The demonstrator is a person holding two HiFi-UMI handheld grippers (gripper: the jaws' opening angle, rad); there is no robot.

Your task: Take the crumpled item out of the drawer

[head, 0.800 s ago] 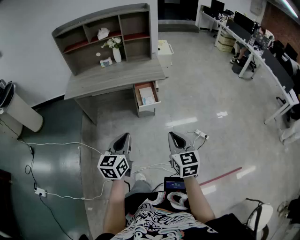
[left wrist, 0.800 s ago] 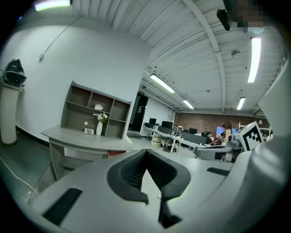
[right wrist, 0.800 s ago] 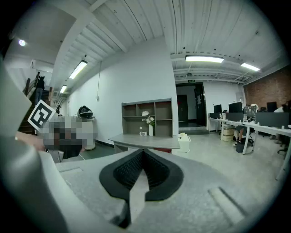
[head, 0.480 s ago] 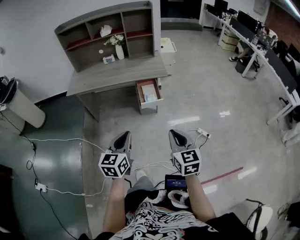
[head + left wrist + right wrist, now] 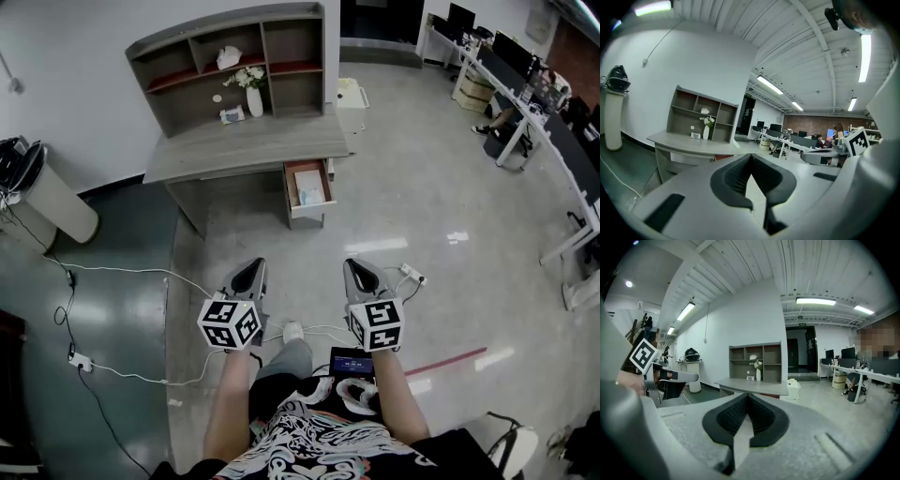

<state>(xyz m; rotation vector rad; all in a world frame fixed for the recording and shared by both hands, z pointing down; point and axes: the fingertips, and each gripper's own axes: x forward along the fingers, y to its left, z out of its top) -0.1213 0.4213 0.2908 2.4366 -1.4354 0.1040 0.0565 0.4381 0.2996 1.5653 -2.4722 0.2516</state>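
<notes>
Claws: left claw (image 5: 254, 266) and right claw (image 5: 353, 265) were both pinched closed, holding nothing
Drawer: the drawer (image 5: 309, 215) stuck out open under the bench (image 5: 244, 150), pale item (image 5: 310, 190) inside
Room: glossy floor (image 5: 422, 187) lay between claws and bench, well apart

Left gripper (image 5: 253, 266) and right gripper (image 5: 354, 265) held side by side, about level, low in front of the torso. Both point forward and are apart from each other. Left jaws: tips together, nothing between. Right jaws: same, tips together, empty. Marker cubes (image 5: 229, 323) face up at the head view. Left forearm (image 5: 228, 408) and right forearm (image 5: 399, 401) bare, running back to the body.
</notes>
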